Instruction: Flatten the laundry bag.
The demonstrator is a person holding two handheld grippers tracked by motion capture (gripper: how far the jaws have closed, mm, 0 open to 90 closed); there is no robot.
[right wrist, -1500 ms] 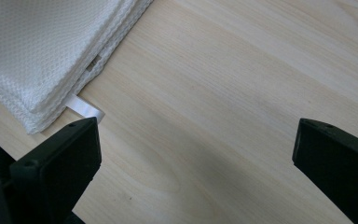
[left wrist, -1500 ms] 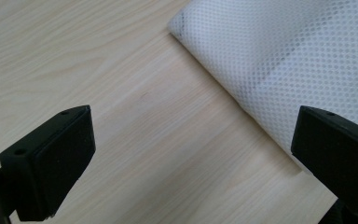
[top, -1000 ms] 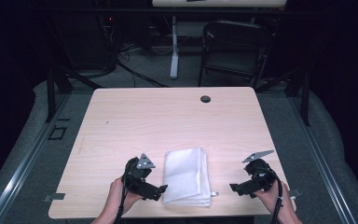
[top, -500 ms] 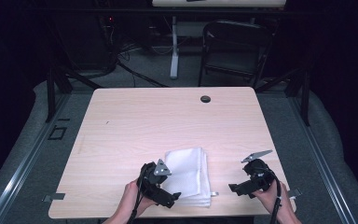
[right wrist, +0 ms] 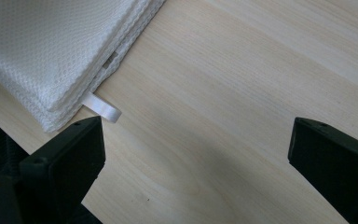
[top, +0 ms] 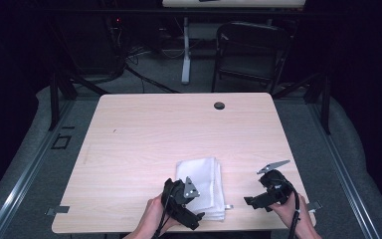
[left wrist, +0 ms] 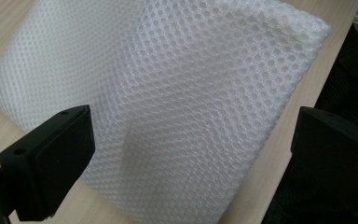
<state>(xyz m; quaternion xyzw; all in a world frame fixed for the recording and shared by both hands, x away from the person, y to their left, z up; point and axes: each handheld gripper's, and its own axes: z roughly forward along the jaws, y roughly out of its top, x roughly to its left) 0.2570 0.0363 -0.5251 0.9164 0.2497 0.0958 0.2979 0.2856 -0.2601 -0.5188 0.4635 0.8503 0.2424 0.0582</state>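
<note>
1. The folded white mesh cloth (top: 204, 186) is lying at the surface's (top: 144, 134) near edge.
2. The left gripper (left wrist: 186, 154) is hovering over the cloth, fingers spread; contact is unclear.
3. The right gripper (right wrist: 196, 172), fingers apart, is sitting beside the cloth's loop tag (right wrist: 103, 108).

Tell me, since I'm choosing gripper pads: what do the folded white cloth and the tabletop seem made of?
The folded white cloth looks like a synthetic mesh fabric, matte and soft: small regular holes cover it, and a smooth loop tab sticks out at its edge. The tabletop looks like pale wood-grain laminate, smooth with a faint sheen.
</note>
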